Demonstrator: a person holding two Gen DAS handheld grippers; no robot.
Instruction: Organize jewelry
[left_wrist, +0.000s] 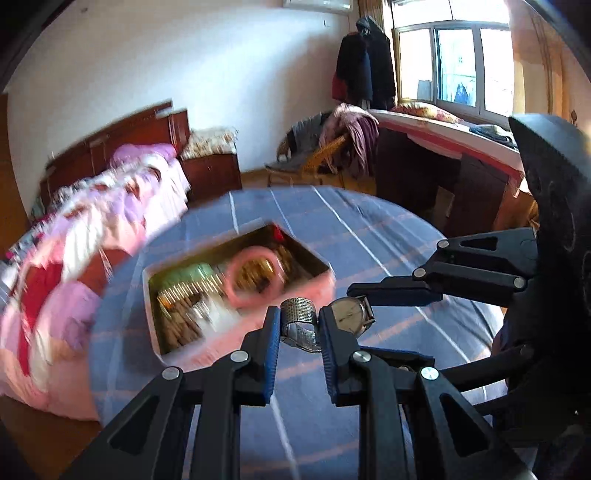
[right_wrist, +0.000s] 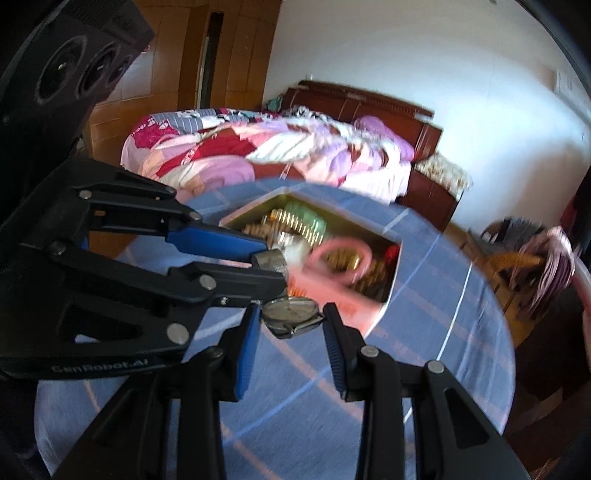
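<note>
Bare blue tablecloth (left_wrist: 388, 236) open around the box (left_wrist: 236, 288), watch (right_wrist: 291, 314) filling both tongs' gaps, bed (right_wrist: 258, 147) beyond.

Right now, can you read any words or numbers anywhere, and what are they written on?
"GenRobot.AI": on the black body of the left gripper, faint but readable.
Watch dial: markings too small to read.
Pink jewelry box side: some red print, too blurred to read.
Nothing else bears readable text.
</note>
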